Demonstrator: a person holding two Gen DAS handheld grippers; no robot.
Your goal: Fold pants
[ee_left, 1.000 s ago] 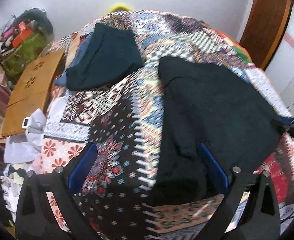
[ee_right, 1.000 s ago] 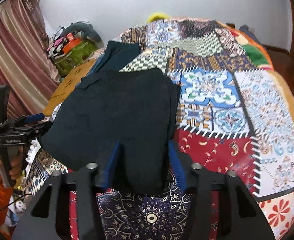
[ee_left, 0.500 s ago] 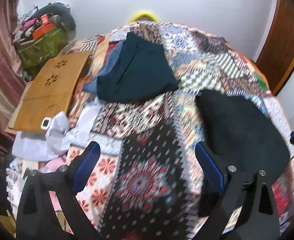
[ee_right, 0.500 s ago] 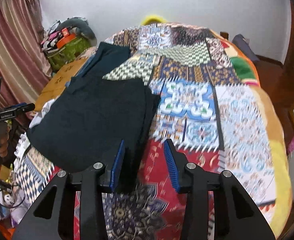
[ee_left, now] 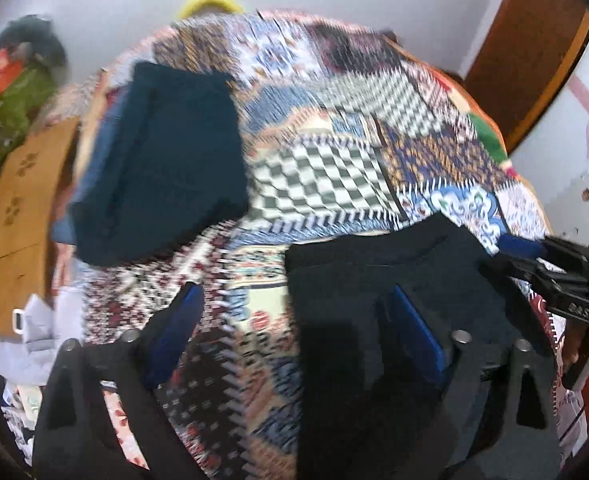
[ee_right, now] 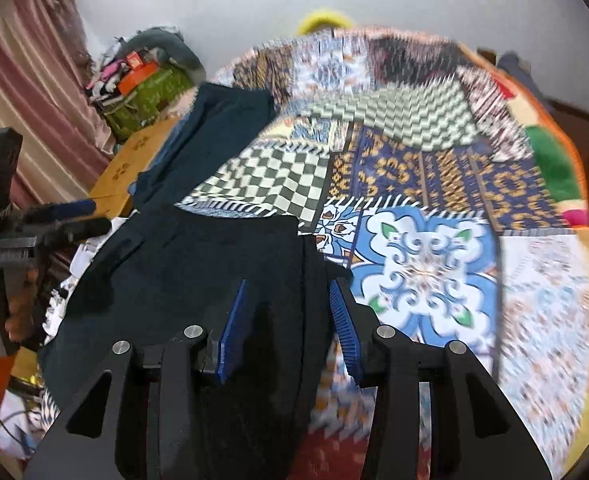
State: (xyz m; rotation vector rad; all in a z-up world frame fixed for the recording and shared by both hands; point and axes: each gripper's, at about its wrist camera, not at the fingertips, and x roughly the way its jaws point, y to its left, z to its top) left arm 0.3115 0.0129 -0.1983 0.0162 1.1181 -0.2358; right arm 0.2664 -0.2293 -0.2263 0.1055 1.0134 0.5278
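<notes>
Swinging back over the pants (ee_left: 374,300), my left tongs (ee_left: 294,324) gape wide; right tongs (ee_right: 286,320) are open astride the edge again, for the next fold.

Matt dark cloth pants (ee_right: 198,280), printed patchwork cloth bedspread (ee_right: 426,264), smooth wooden board (ee_left: 18,208)

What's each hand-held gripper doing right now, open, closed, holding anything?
Left hand-held gripper: open wide, holding nothing; black pants lie under its right finger.
Right hand-held gripper: open, straddling the pants' edge, not clamped.
</notes>
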